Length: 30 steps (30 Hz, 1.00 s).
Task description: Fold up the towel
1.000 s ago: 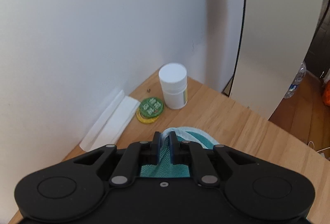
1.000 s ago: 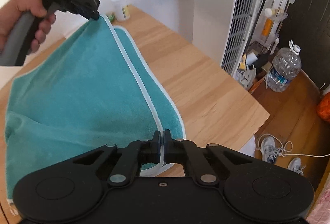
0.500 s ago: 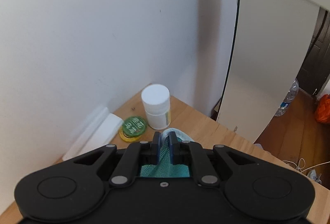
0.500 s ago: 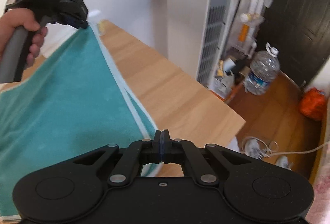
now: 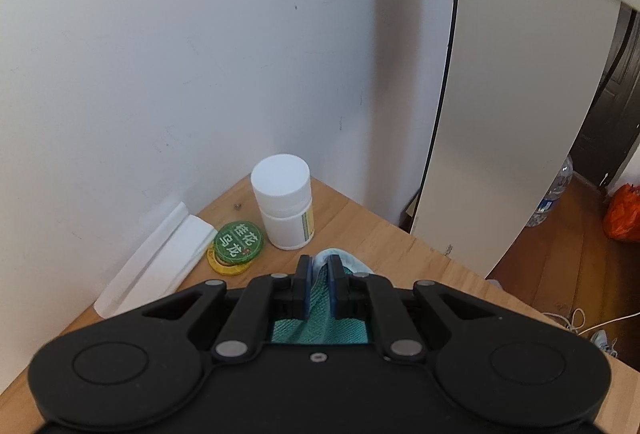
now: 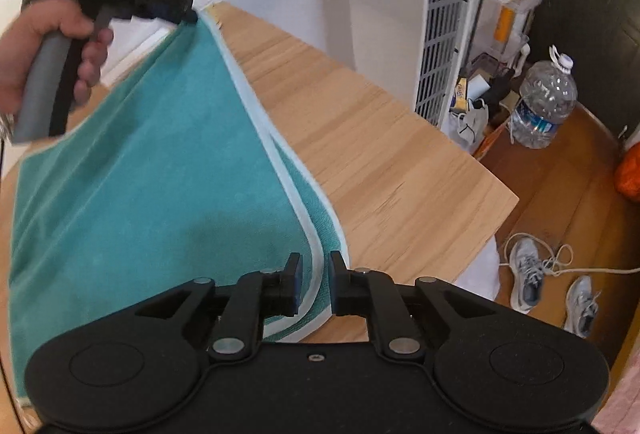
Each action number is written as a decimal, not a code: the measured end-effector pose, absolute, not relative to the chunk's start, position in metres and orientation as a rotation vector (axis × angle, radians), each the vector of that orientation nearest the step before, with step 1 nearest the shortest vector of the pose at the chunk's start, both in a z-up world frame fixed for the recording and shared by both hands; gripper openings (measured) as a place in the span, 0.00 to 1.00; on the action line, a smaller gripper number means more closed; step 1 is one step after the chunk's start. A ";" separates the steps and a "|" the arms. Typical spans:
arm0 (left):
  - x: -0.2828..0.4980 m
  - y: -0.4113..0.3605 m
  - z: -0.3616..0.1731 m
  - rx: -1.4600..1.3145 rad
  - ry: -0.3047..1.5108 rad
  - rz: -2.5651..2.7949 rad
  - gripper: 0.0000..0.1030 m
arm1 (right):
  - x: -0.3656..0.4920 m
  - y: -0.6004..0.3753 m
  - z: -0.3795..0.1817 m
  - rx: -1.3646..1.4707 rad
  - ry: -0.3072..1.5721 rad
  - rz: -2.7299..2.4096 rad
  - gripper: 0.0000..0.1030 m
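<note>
A teal towel with a pale border lies folded over on the wooden table, its top layer lifted at the far corner. My left gripper is shut on that corner, and teal cloth shows between its fingers. From the right wrist view the left gripper is held by a hand at the upper left. My right gripper stands open at the towel's near corner. The pale border runs loose between its fingers.
A white pill bottle, a green round tin on a yellow one and a folded white paper sit in the table's far corner by the wall. Off the right edge the floor holds a water jug, shoes and a cable.
My right gripper has opened, letting go of the towel's near corner. The left gripper keeps its hold on the far corner and has tilted a little towards the wall corner.
</note>
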State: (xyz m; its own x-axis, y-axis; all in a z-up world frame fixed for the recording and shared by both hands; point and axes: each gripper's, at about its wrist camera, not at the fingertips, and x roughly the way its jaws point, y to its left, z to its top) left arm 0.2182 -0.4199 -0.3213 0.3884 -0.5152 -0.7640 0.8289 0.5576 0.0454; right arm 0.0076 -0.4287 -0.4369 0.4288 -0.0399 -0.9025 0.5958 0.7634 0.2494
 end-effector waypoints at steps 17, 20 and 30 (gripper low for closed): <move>0.284 -0.465 -0.404 0.459 0.761 -0.905 0.08 | -0.021 -0.424 -0.382 0.623 0.889 -0.460 0.01; 0.296 -0.470 -0.421 0.459 0.759 -0.895 0.08 | -0.027 -0.425 -0.376 0.618 0.880 -0.491 0.01; 0.332 -0.528 -0.522 0.536 0.788 -0.849 0.08 | -0.010 -0.427 -0.436 0.590 1.047 -0.543 0.01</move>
State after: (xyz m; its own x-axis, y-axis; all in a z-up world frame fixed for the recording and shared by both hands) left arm 0.3324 -0.5279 -0.5220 0.4157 -0.4524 -0.7890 0.8204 0.5609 0.1107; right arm -0.0105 -0.4272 -0.4364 0.3998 -0.1324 -0.9070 0.6656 0.7222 0.1880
